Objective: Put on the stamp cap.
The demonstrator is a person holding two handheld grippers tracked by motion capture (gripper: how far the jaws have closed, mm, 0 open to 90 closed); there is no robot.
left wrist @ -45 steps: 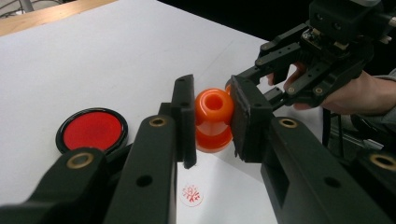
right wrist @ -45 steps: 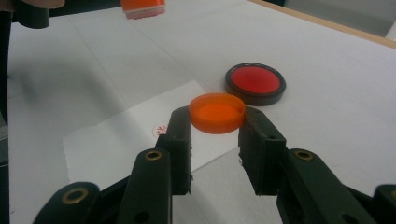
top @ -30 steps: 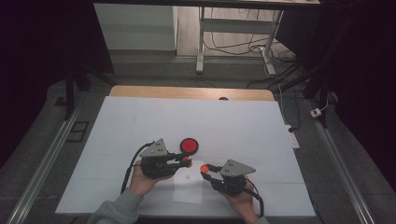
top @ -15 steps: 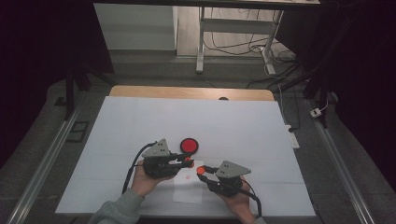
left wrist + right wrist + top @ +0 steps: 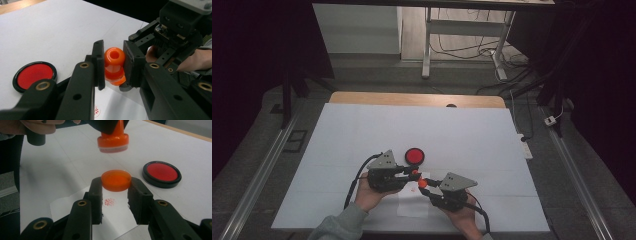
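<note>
Grippers have drawn together: left gripper (image 5: 113, 66) grips stamp (image 5: 114, 66), right gripper (image 5: 116, 190) its cap (image 5: 116, 180).

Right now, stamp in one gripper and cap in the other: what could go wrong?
1. The cap is pinched only at its rim by the right gripper; it could pop out.
2. The stamp in the left gripper looks tilted, so capping may misalign.
3. Its inked face could smear the paper.

Orange stamp (image 5: 114, 65), orange cap (image 5: 116, 180), red ink pad (image 5: 162, 173), white table (image 5: 362, 130).
</note>
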